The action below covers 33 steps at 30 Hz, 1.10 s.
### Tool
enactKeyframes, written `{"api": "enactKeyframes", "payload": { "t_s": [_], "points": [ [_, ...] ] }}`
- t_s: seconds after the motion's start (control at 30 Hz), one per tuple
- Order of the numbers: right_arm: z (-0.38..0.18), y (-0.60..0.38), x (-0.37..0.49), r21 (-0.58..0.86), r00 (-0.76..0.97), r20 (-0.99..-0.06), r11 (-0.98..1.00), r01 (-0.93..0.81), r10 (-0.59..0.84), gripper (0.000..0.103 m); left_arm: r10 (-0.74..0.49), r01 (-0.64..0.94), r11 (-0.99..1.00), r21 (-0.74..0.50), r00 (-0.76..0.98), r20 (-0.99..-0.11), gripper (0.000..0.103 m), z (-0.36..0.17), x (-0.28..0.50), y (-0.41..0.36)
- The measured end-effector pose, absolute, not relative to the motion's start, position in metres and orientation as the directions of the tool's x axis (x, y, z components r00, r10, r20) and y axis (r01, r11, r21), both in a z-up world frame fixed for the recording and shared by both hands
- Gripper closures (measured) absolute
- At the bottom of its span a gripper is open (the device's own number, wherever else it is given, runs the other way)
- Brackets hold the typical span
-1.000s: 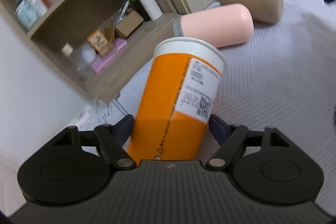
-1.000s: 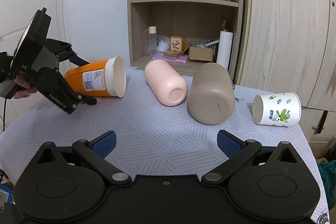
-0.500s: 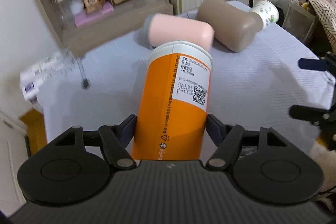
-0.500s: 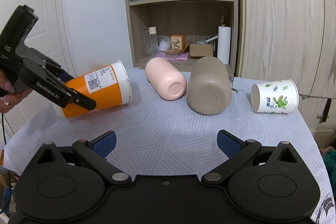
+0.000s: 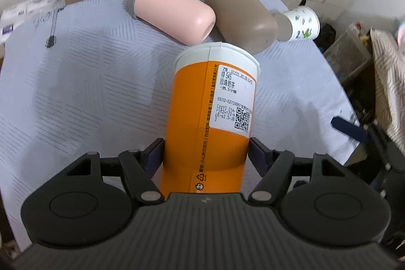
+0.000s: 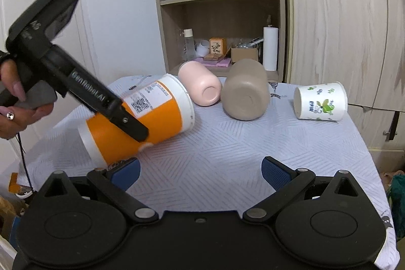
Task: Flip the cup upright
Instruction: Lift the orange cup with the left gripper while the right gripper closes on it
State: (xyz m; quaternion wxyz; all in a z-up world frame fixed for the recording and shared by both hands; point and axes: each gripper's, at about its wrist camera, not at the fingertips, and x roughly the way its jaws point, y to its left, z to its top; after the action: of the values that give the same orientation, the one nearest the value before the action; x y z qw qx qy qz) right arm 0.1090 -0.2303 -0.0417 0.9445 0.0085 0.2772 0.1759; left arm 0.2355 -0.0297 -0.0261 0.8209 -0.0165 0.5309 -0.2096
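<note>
Right wrist view, your left gripper (image 6: 131, 127) clamping the tilted orange cup (image 6: 141, 118) over the table (image 6: 227, 156), your right gripper (image 6: 200, 172) gaping wide, holding nothing.

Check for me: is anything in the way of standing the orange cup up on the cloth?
Nothing visible. The left gripper holds the orange cup tilted above bare tablecloth; the pink cup and brown cup lie farther back.

Orange paper cup (image 5: 210, 115) (image 6: 141, 118), white band at the rim, white printed label with QR code on its side. Seen tilted, rim end raised, base end lowest near the worktop (image 6: 227, 156), at its left side. Contact with the cloth cannot be told.
</note>
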Motion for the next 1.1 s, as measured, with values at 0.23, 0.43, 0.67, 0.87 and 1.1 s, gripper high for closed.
{"api": "enactKeyframes", "payload": {
  "t_s": [0.23, 0.43, 0.67, 0.87, 1.1],
  "points": [
    [-0.045, -0.24, 0.108, 0.173, 0.757, -0.529, 0.922, -0.347, 0.385, 0.0, -0.474, 0.193, 0.879, -0.435, 0.27, -0.838, 0.033, -0.038, 0.239, -0.029],
    [-0.048, -0.237, 0.112, 0.21, 0.73, -0.545, 0.91, -0.357, 0.412, 0.0, -0.562, 0.137, 0.827, -0.545, 0.207, -0.801, 0.031, -0.055, 0.242, -0.023],
    [-0.043, -0.239, 0.141, 0.404, 0.594, -0.581, 0.831, -0.382, 0.556, 0.0, -0.651, 0.27, 0.756, -0.596, 0.217, -0.728, 0.023, -0.043, 0.244, -0.013],
    [-0.05, -0.24, 0.183, 0.561, 0.468, -0.628, 0.779, -0.282, 0.622, 0.0, -0.696, 0.308, 0.714, -0.629, 0.212, -0.686, 0.023, -0.05, 0.255, -0.008],
    [-0.057, -0.24, 0.196, 0.553, 0.468, -0.653, 0.797, -0.242, 0.595, 0.009, -0.738, 0.343, 0.666, -0.662, 0.18, -0.65, 0.024, -0.053, 0.26, -0.015]
  ]
}}
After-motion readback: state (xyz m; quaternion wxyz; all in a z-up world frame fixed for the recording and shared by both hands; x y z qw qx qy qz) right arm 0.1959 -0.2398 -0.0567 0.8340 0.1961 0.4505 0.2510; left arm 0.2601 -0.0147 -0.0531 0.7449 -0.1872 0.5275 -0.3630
